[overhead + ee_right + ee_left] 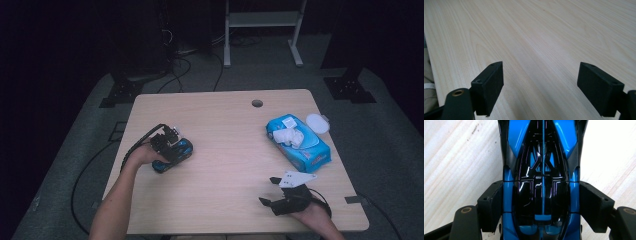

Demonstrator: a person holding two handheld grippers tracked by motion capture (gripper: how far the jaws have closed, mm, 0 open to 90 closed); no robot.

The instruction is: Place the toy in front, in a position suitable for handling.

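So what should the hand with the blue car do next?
Probably lift the toy car a little off the table. The left gripper already has its fingers pressed on both sides, and the right gripper waits open, apart.

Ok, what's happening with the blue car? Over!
Left gripper clamped on blue toy car. Right gripper open, empty. Wipes pack well clear.

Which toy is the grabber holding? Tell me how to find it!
Look at the left side of the wooden table. The left gripper clamps a toy car by its sides. It's shiny blue and black, unlike the pale blue wipes pack on the right.
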